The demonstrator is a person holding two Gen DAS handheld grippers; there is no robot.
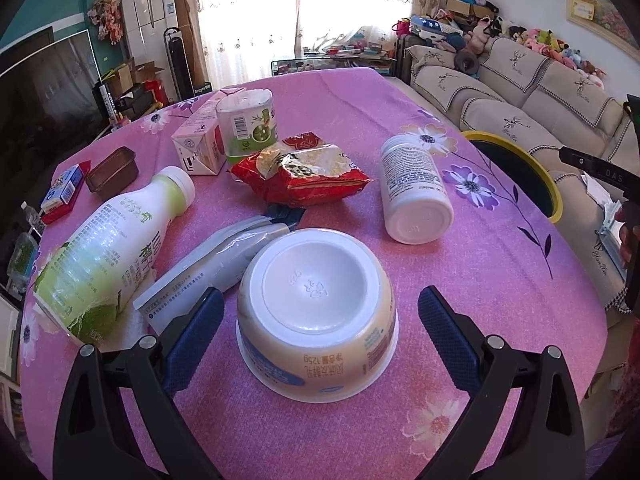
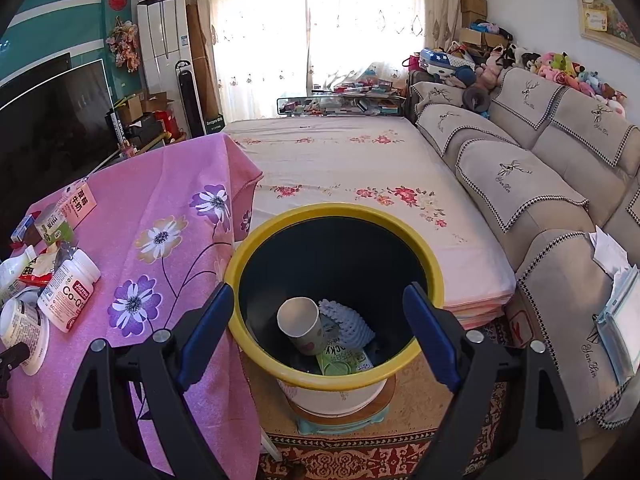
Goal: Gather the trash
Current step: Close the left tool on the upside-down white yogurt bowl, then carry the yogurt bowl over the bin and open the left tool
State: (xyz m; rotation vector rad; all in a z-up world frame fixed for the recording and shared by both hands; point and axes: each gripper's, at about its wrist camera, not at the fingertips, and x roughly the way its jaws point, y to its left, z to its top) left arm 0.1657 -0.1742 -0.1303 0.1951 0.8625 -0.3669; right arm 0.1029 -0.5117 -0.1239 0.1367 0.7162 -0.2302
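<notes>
An upturned cream yogurt cup [image 1: 316, 312] stands on the pink floral tablecloth [image 1: 480, 280]. My left gripper [image 1: 320, 334] is open, its blue pads on either side of the cup, apart from it. Around it lie a green milk bottle [image 1: 108, 248], a silver pouch [image 1: 212, 264], a red snack bag [image 1: 300, 172] and a white pill bottle [image 1: 412, 192]. My right gripper [image 2: 318, 332] is open and empty above the yellow-rimmed bin [image 2: 248, 248], which holds a paper cup [image 2: 302, 324], a blue foam piece [image 2: 348, 324] and a green packet [image 2: 344, 362].
A pink carton [image 1: 200, 140], a green-labelled tub [image 1: 248, 124], a brown tray [image 1: 114, 170] and a small blue box [image 1: 64, 188] lie at the table's far left. The bin [image 1: 516, 164] stands off the table's right edge. A sofa [image 2: 540, 184] and a mattress [image 2: 340, 168] lie beyond.
</notes>
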